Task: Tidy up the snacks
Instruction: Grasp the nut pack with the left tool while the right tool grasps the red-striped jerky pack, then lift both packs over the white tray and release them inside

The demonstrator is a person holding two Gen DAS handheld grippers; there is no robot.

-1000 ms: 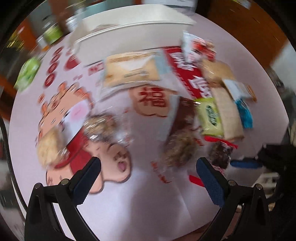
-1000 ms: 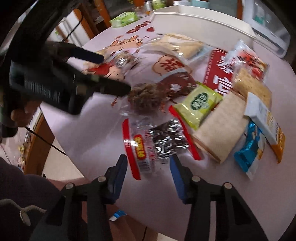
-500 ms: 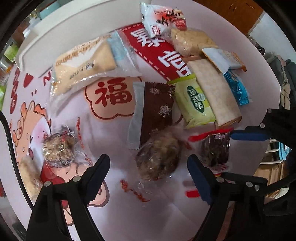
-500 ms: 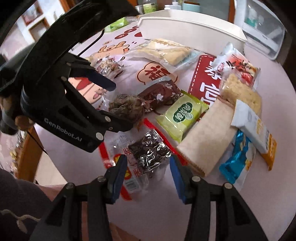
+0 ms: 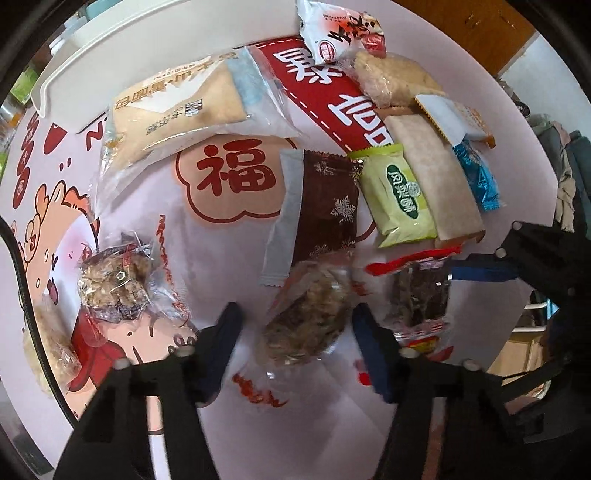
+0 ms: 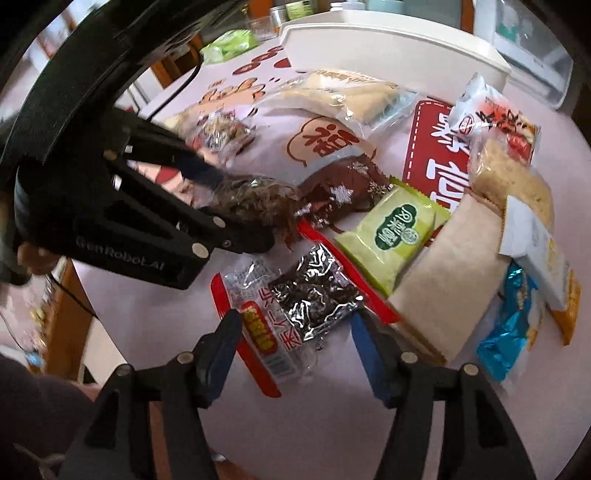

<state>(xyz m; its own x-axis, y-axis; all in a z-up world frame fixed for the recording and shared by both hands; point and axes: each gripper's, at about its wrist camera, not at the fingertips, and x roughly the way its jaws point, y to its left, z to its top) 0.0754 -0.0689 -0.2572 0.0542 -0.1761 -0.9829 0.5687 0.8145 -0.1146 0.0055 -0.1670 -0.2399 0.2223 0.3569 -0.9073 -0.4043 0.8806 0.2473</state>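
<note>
Several snack packets lie on a round pink table (image 5: 280, 424). My left gripper (image 5: 297, 325) is open, its fingers either side of a clear-wrapped brown clumpy snack (image 5: 306, 321), also in the right wrist view (image 6: 258, 203). My right gripper (image 6: 295, 328) is open, its fingers straddling a red-edged packet of dark dried snack (image 6: 306, 299), also in the left wrist view (image 5: 421, 291). A brown snowflake packet (image 5: 325, 210), a green packet (image 5: 400, 197) and a beige cracker pack (image 5: 439, 170) lie beyond.
A large beige bread bag (image 5: 177, 107), a clear-wrapped nut cluster (image 5: 114, 284), a blue packet (image 6: 509, 325), a white-and-orange packet (image 6: 543, 258) and a red-and-white packet (image 5: 340, 29) lie around. A white tray (image 6: 388, 44) stands at the back. The table's front edge is close.
My left gripper has moved down and in over the brown clumpy snack, which now lies between its fingers. My right gripper has closed in on the dark snack packet.
</note>
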